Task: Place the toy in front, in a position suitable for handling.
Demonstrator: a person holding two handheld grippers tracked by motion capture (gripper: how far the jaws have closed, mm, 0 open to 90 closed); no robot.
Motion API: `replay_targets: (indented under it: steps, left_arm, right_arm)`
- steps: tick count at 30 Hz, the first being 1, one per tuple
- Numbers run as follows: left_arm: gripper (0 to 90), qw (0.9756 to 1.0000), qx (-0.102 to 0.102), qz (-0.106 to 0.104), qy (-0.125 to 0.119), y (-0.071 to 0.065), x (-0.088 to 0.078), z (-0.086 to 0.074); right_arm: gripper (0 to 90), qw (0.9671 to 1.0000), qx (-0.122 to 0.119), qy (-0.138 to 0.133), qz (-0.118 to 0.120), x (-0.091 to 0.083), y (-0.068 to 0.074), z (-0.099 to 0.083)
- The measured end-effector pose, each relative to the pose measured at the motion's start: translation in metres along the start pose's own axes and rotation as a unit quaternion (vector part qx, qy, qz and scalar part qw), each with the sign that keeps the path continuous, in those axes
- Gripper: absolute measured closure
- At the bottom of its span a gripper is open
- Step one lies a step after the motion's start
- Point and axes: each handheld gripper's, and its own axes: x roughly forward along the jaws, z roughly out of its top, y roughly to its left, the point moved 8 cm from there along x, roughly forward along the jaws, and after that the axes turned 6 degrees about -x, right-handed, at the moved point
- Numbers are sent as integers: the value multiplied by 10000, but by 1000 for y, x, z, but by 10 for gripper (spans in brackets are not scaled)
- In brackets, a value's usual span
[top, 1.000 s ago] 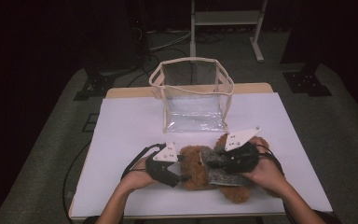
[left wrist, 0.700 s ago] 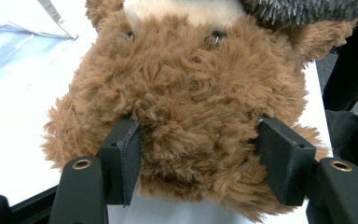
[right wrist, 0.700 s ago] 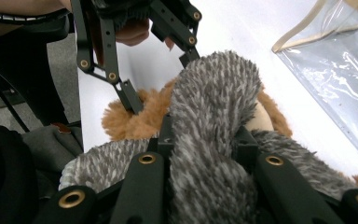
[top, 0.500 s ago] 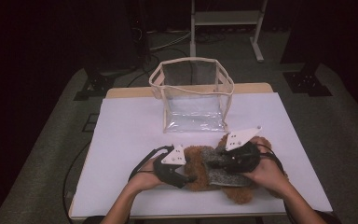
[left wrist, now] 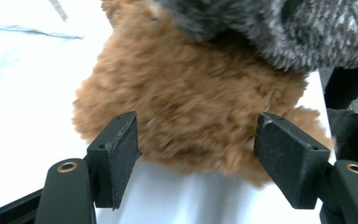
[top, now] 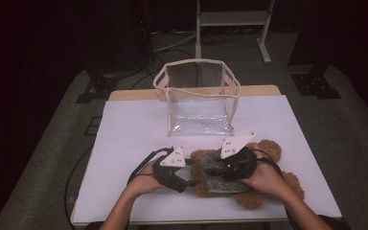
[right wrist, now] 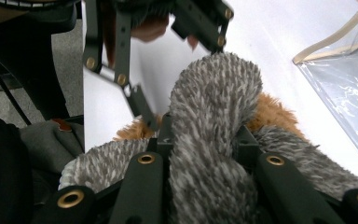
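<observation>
— Brown plush first: the teddy bear lies on the white table at the near edge, between the two hands, with a grey fuzzy garment over its middle.

— Who has hold of what?

— The right gripper is clamped on a fold of the grey garment; fabric bulges up between its jaws. The left gripper has just been opening; its jaws straddle the bear's fur, and the pads don't seem to be pressing.

— What could go wrong?

— I'd judge the garment could slip or bunch. Only one side is pinched, so a pull might drag the whole bear along the table, since the left isn't pinning it.

— And farther back?

— A clear plastic bag with cream trim stands upright, well apart from the bear, mouth open. Nothing inside it.
</observation>
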Motion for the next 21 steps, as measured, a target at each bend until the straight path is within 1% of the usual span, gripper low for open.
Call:
replay_targets:
  steps: [1, 5, 9, 10, 12, 14, 15, 17, 18, 19, 21]
  left_arm:
    - [299, 10000, -4, 72, -8, 3, -5, -1]
    - [287, 9996, -106, 220, -115, 11, -22, -1]
    - [276, 9993, -104, 317, -149, 17, -36, -2]
    - [273, 9992, -147, 346, -155, 19, -39, -3]
    - [269, 9989, -165, 403, -188, 22, -44, -4]
    - [265, 9985, -198, 456, -208, 25, -49, -5]
    - [261, 9984, -199, 474, -221, 26, -50, -5]
    - [261, 9983, -229, 488, -221, 26, -52, -6]
    - [257, 9983, -222, 490, -205, 27, -53, -7]
    - [253, 9984, -225, 491, -187, 27, -53, -8]
    - [249, 9985, -217, 484, -153, 27, -52, -9]
  right_arm:
    - [709, 10000, -25, 8, 5, 0, 0, 0]
    - [709, 9999, -63, 91, 53, 7, 4, 2]
    - [709, 9996, -147, 171, 170, 19, 8, 6]
    - [709, 9995, -151, 198, 192, 23, 9, 6]
    - [709, 9992, -193, 250, 246, 29, 12, 8]
    - [709, 9987, -249, 305, 312, 36, 15, 9]
    - [709, 9983, -335, 366, 318, 40, 16, 10]
    - [709, 9976, -414, 448, 330, 44, 19, 11]
    - [708, 9971, -479, 506, 319, 44, 20, 11]
    - [708, 9970, -489, 518, 310, 43, 20, 11]
    - [708, 9971, -508, 503, 259, 36, 19, 13]
